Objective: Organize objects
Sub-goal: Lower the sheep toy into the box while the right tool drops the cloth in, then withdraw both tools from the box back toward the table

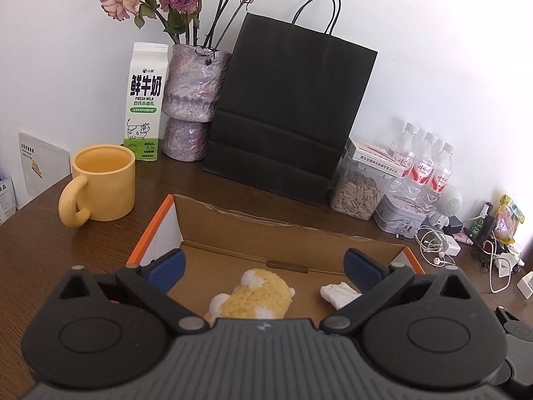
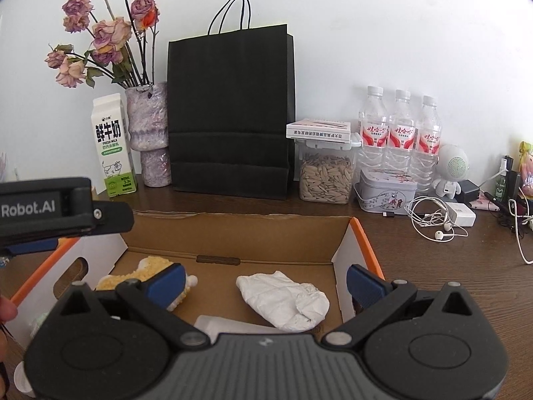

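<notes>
Your left gripper stands spread wide with nothing between its blue-padded fingers, hovering over the open cardboard box with orange-edged white side walls. Your right gripper is just as wide and just as empty, above the same box. Below your left tool lies the fluffy yellow-and-white plush toy on the box floor, with the crumpled white tissue wad to its right. From your right tool, that tissue wad sits between the spread fingers but lower, untouched, and a pale flat plastic piece shows at the near edge, partly hidden by the tool body. The left tool's black arm pokes in from the left edge of that view.

Outside the box on the dark brown wooden table: a yellow ceramic mug with a thick loop handle near the left corner, a white-and-green milk carton behind it, then a mottled purple vase of dried roses just beside a tall black paper shopping bag. Right of the bag stand a clear lidded jar of seeds, a small grey printed tin, three clear water bottles with red labels, and tangled white earphones.
</notes>
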The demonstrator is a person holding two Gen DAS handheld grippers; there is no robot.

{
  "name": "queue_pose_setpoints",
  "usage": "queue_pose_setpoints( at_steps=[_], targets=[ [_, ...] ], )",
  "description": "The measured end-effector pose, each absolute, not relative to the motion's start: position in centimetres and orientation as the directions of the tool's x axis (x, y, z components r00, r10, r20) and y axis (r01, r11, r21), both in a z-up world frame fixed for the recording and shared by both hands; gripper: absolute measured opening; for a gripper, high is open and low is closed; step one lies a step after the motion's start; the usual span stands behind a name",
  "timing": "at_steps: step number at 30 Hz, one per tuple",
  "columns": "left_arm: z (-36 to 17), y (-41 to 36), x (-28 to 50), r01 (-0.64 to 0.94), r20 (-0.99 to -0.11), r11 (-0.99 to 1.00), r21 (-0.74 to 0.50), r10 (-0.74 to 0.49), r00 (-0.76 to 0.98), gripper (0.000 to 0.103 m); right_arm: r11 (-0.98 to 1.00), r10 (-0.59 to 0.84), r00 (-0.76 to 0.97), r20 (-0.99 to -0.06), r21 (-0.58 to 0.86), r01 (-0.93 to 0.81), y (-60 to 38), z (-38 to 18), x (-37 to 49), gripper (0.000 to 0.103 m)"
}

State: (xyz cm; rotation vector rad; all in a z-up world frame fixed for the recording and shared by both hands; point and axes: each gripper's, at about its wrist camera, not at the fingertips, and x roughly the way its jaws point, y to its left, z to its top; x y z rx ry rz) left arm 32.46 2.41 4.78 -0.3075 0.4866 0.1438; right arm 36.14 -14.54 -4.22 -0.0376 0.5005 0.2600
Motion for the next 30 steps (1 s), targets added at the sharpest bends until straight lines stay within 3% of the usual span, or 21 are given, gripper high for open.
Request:
queue_pose_setpoints(
  at_steps=[16, 30],
  targets=[
    [6.7, 2.7, 26.9, -0.210, -0.439, 0.947, -0.242, 0.086, 0.894, 0.103, 0.964, 0.252, 0.881, -0.399, 0.019, -0.267, -16.0, -1.6, 30.9, 0.103],
    [7.8, 3.1, 18.2, -0.231, -0.439, 0.952, -0.201, 0.123, 0.890, 0.103, 0.961, 0.251, 0.880, -0.404, -0.007, -0.277, -18.7, -1.2, 22.7, 0.103]
  ],
)
